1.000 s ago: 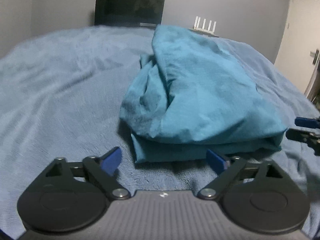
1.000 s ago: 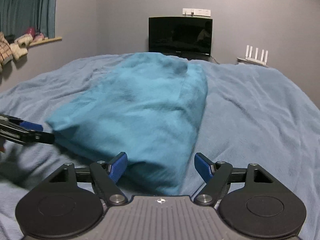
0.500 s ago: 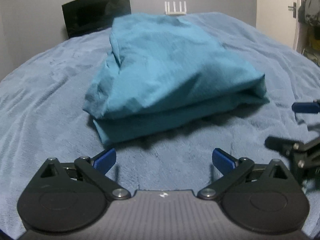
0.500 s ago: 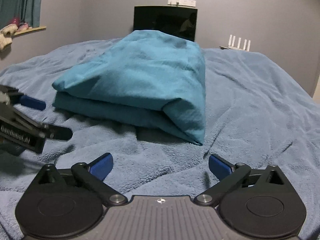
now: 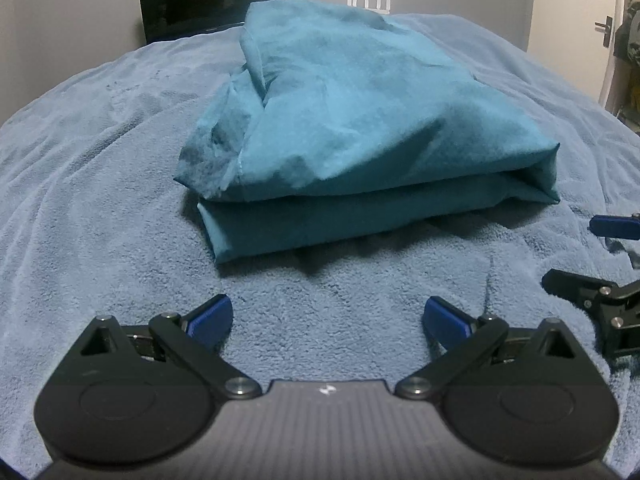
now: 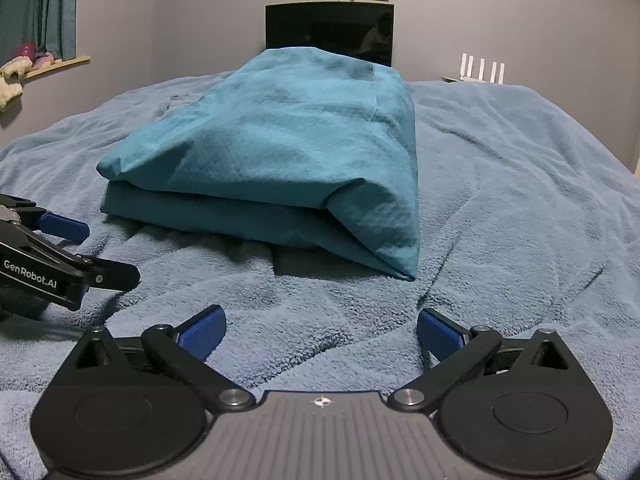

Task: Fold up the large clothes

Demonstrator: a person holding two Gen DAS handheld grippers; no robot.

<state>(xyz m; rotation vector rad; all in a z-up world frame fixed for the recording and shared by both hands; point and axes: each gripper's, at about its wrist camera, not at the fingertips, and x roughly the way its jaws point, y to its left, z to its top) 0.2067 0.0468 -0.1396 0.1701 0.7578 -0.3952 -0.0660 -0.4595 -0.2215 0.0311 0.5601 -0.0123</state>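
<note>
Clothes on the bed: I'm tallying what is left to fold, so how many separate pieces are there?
1: a teal folded garment in the middle of the blue blanket, ahead of both open claws. Anything tucked inside its layers would be hidden.

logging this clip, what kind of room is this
Most likely a bedroom at home. A folded teal garment lies on a wide bed under a blue fleece blanket, with a dark screen against the far wall and a curtained window to one side.

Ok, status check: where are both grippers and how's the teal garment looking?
Left gripper open, empty, short of the fold. Right gripper open, empty, also clear. Teal garment folded in layers on the blue blanket, left side rumpled. Nothing between jaws and cloth.
</note>
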